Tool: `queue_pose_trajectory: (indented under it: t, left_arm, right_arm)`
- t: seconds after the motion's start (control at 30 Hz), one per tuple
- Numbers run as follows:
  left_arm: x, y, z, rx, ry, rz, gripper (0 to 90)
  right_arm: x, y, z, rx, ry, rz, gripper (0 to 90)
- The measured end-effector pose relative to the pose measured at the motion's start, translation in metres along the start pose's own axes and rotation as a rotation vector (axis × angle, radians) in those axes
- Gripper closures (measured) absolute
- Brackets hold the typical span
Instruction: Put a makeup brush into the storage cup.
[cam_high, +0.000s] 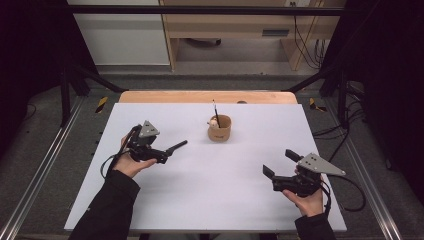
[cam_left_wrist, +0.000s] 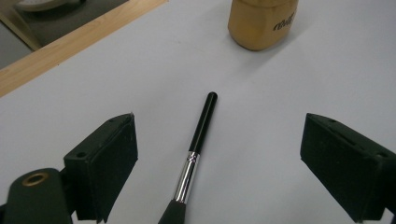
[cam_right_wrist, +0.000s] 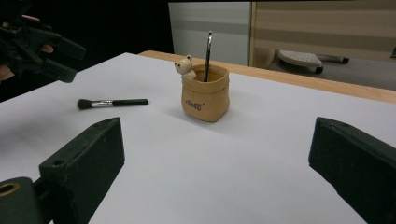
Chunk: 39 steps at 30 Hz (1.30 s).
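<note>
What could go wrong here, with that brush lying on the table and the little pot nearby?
The brush lies flat between the open left tongs, so its thin round handle might roll or slip free when they close. The tan pot looks small and light, and a clumsy drop could tip it. A slim black stick already stands inside beside a bear figure, leaving little room.

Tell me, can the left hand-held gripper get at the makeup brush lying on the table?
Probably yes. The left hand-held gripper has its jaws spread wide on either side of the makeup brush, which lies flat on the white table, with nothing between them.
</note>
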<state>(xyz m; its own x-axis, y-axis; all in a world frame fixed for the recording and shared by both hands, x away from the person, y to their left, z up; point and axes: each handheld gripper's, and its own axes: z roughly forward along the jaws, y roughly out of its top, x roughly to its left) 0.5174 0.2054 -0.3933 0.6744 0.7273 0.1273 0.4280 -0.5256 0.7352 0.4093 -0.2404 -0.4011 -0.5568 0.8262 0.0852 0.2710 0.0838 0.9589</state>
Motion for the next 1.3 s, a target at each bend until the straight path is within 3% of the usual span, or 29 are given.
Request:
queue_pose_trajectory:
  t: [0.43,1.0,1.3]
  left_arm:
    - [0.004,0.007,0.024,0.085,0.003,0.018,15.2]
    - [0.012,-0.002,0.059,0.214,-0.001,0.015,23.7]
    - [0.016,-0.008,0.074,0.296,-0.023,0.021,35.3]
  right_arm:
    - [0.000,-0.001,0.000,0.005,0.008,0.005,4.2]
    - [-0.001,-0.001,0.000,0.004,0.010,0.006,4.1]
    - [-0.001,-0.001,0.000,0.005,0.010,0.007,4.1]
